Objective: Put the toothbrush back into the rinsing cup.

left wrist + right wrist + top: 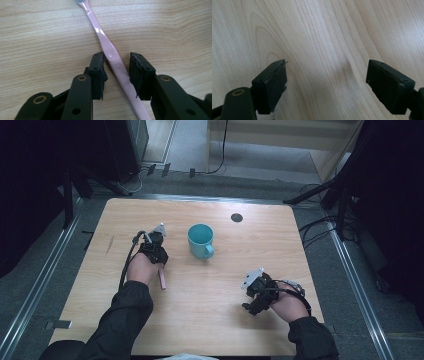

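A pink toothbrush point(110, 50) lies flat on the wooden table point(210, 285); in the high view its handle end point(162, 280) sticks out beside the person's left hand. My left gripper point(116, 58) points down at the table and straddles the handle, jaws partly closed with a little gap on each side. In the high view the left gripper point(160, 262) sits left of a teal mug point(201, 240), which stands upright with its handle toward the front. My right gripper point(327, 67) is wide open over bare wood, and in the high view the right gripper point(248, 307) rests front right.
A small dark round disc point(237, 217) sits in the tabletop near the far edge. Metal rails run along both sides of the table, and cables lie on the floor beyond the far and right edges.
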`<state>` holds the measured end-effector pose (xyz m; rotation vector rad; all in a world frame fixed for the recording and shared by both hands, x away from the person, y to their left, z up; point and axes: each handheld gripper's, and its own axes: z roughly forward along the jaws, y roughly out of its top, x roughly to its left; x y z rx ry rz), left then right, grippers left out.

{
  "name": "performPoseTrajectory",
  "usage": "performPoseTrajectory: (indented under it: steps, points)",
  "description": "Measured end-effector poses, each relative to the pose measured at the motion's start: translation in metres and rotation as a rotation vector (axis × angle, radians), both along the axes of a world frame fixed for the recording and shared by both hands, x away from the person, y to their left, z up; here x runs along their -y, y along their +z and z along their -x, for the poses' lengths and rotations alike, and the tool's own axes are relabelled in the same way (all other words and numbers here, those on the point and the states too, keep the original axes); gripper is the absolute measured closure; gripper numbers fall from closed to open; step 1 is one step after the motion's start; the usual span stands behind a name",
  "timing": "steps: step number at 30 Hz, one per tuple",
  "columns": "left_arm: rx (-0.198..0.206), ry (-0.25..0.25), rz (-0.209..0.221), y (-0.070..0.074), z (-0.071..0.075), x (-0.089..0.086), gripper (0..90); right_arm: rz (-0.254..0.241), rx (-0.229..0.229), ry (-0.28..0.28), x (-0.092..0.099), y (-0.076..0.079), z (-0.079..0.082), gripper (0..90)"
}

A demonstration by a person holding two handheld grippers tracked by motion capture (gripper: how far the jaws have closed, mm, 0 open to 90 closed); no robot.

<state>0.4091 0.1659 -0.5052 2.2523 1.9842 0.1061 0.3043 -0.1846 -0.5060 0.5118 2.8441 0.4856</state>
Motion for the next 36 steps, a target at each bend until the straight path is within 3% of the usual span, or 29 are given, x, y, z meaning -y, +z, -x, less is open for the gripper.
performPoseTrajectory:
  steps: [12,17,23,29,36]
  points:
    - [-0.009,-0.078,-0.019,0.0002,0.0016,-0.0047,77.7,0.002,-0.003,0.001,-0.0002,-0.0008,0.0001,17.1]
    - [-0.028,-0.093,-0.034,0.0003,0.001,-0.004,77.7,0.004,-0.004,0.006,-0.0004,-0.0011,0.0,17.1]
    - [-0.053,-0.123,-0.052,0.0006,0.0007,-0.0009,71.5,0.003,-0.006,0.005,-0.0002,-0.0014,-0.0001,17.1]
    - [-0.046,-0.149,-0.071,0.0005,0.0034,0.0036,74.4,0.01,-0.01,0.006,-0.0006,-0.0018,-0.0003,17.1]
    - [-0.06,-0.164,-0.062,0.0006,0.0016,0.0036,77.8,0.016,-0.013,0.013,-0.001,-0.0023,0.0003,17.1]
